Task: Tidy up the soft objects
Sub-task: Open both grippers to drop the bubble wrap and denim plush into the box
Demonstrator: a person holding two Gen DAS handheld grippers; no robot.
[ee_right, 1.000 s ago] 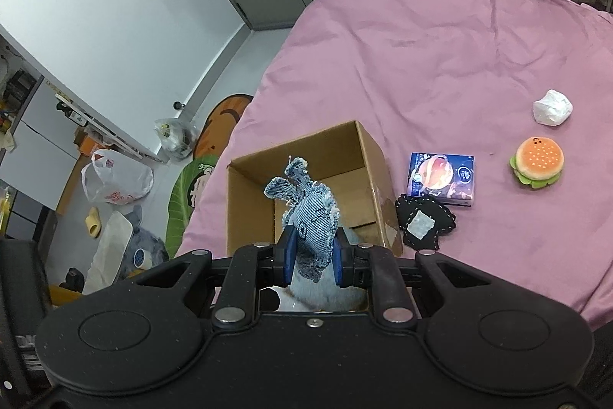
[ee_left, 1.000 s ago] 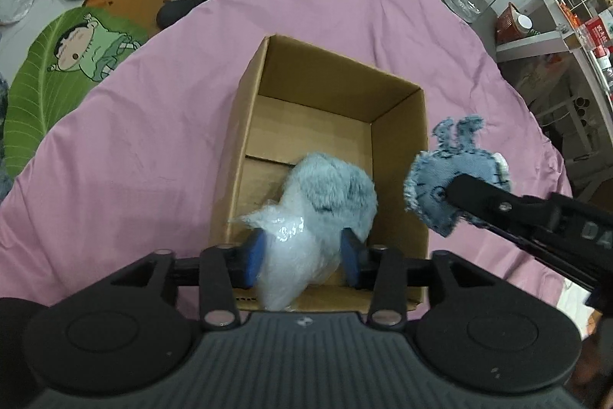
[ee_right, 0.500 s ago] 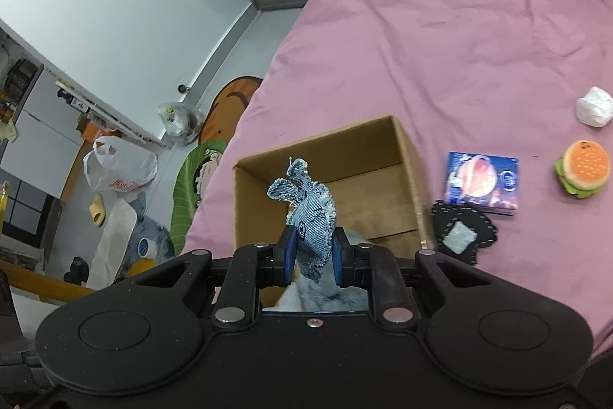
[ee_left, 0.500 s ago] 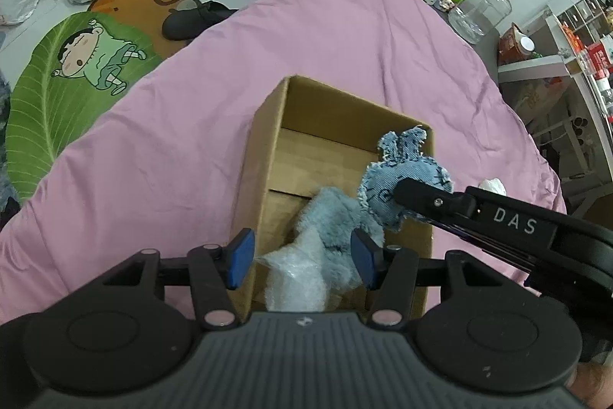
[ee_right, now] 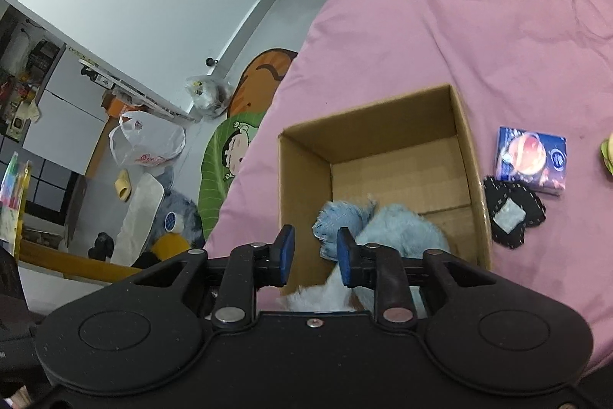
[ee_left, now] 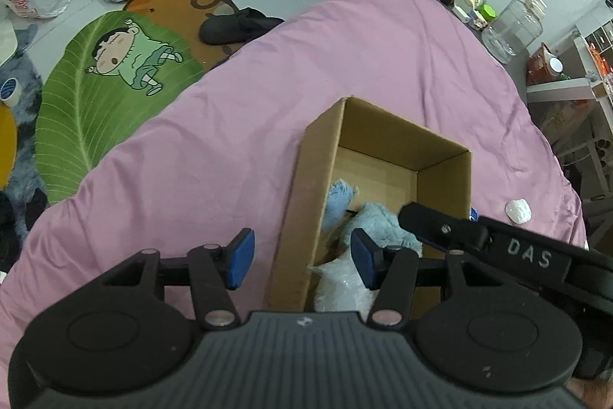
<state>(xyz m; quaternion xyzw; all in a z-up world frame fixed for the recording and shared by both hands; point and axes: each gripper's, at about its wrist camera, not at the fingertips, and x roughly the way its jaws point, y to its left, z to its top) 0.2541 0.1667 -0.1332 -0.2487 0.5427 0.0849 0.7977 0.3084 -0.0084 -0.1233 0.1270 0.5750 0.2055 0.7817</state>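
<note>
the right gripper (ee_right: pixel 313 252), jaws opening and empty, hangs over the box (ee_right: pixel 302 179); the denim toy (ee_right: pixel 341 217) lies just beyond; the left gripper (ee_left: pixel 302 261) gapes empty.

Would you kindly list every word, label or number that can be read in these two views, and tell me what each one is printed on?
"DAS": white letters on the black arm of the right gripper, seen from the left wrist.
Red print on the white plastic bag: too blurred to read.
Printing on the blue box: too small to read.
Round blue label on the grey plush on the floor: unreadable.
</note>
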